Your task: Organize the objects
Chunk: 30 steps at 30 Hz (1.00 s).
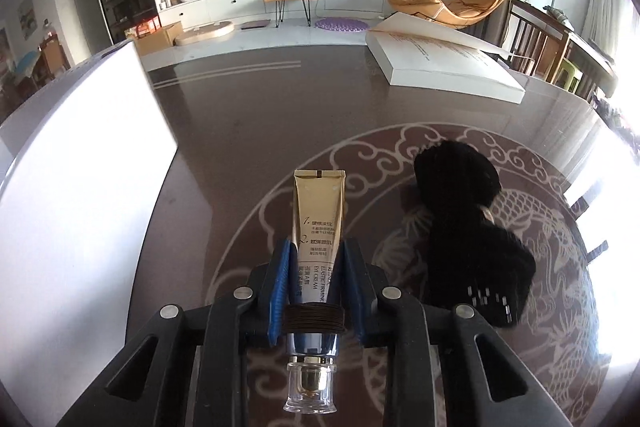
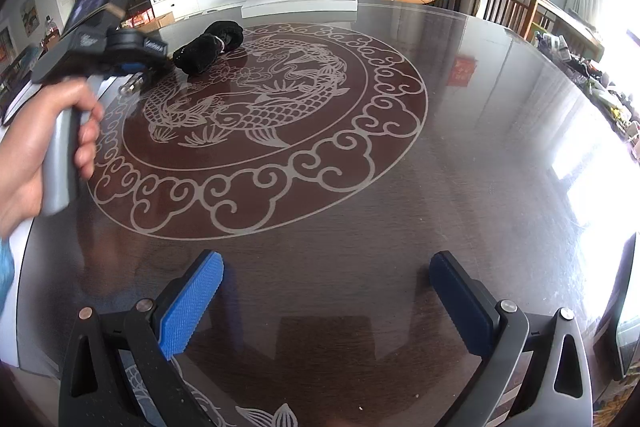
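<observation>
My left gripper [image 1: 316,247] is shut on a gold cream tube [image 1: 319,211], which points forward with its clear cap toward the camera, held just above the dark table [image 1: 248,131]. A black fuzzy sock [image 1: 468,227] lies on the table just right of the tube. In the right wrist view the left gripper [image 2: 150,69] is at the far left, held by a hand, with the sock [image 2: 208,49] beside it. My right gripper [image 2: 326,277] is open and empty above the near part of the table.
A white box [image 1: 448,67] lies at the table's far side, also in the right wrist view [image 2: 300,1]. A large white object [image 1: 76,179] stands close on the left. The table [image 2: 460,147] has a fish pattern. Chairs stand at the right.
</observation>
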Motion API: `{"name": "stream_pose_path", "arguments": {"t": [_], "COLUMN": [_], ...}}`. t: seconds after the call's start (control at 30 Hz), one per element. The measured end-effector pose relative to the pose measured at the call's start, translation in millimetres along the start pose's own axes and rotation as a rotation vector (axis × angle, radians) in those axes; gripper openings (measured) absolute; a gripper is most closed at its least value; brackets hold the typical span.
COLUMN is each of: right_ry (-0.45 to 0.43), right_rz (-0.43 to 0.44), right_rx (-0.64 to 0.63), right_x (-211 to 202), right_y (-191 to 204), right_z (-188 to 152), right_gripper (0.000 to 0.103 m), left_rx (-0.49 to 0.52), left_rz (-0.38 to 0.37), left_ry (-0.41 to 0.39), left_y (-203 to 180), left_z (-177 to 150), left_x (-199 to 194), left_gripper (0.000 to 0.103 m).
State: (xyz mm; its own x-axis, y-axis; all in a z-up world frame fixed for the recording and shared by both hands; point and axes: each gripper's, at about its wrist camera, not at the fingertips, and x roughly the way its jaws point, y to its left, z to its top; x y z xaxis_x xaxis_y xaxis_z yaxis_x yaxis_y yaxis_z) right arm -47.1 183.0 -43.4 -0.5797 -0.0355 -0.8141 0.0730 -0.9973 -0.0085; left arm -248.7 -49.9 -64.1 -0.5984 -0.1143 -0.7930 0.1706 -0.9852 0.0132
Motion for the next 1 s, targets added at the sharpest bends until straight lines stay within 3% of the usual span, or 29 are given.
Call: {"name": "stream_pose_path", "arguments": {"t": [0.23,0.3,0.37,0.4,0.6,1.0], "right_ry": [0.000,0.000,0.000,0.000,0.000,0.000], "right_rz": [0.000,0.000,0.000,0.000,0.000,0.001], "right_rx": [0.000,0.000,0.000,0.000,0.000,0.000], "right_x": [0,0,0,0,0,0], "right_y": [0,0,0,0,0,0], "right_z": [0,0,0,0,0,0], "right_gripper": [0.103,0.103,0.103,0.103,0.103,0.103], "left_rx": [-0.033,-0.014,0.001,0.010,0.042,0.046], "left_rz": [0.000,-0.011,-0.028,-0.036,-0.042,-0.045], "left_ry": [0.006,0.014,0.046,0.050,0.054,0.052], "left_y": [8,8,10,10,14,8], "left_z": [-80,-94,-101,-105,-111,-110], "left_x": [-64,-74,-75,-76,-75,-73], "left_gripper": [0.027,0.041,0.086,0.089,0.103,0.103]}}
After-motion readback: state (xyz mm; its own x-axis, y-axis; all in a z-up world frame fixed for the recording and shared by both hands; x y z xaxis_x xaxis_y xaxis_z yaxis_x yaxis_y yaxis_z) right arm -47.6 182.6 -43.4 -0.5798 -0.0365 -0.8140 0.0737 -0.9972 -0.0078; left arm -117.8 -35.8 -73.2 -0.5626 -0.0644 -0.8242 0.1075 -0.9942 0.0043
